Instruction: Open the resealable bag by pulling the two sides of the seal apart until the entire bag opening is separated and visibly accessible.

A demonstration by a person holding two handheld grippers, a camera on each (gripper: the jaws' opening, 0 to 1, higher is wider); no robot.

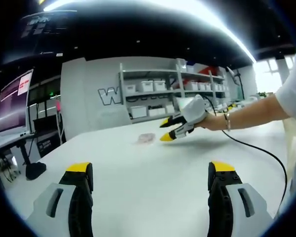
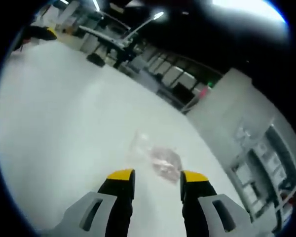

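From the left gripper view the resealable bag (image 1: 146, 138) is a small pale patch lying flat on the white table (image 1: 138, 192), far ahead of the left gripper (image 1: 150, 177); the same view shows the right gripper (image 1: 166, 130) coming in from the right, held by a person's hand (image 1: 212, 121) with a bracelet, its yellow tips pointing to the bag and just beside it, not touching as far as I can see; a black cable (image 1: 266, 153) runs from it over the table; behind stand grey shelves with white boxes (image 1: 153, 86) and, at the left, a monitor (image 1: 12, 103). The right gripper view is much closer; here the bag (image 2: 155, 158) is clear plastic with something pinkish inside, lying just ahead of the right gripper (image 2: 157, 177) and between the lines of its two jaws. The left gripper's jaws are spread very wide and hold nothing; the right gripper's jaws are parted too, less wide, with nothing between them; the bag's seal is too blurred to judge.
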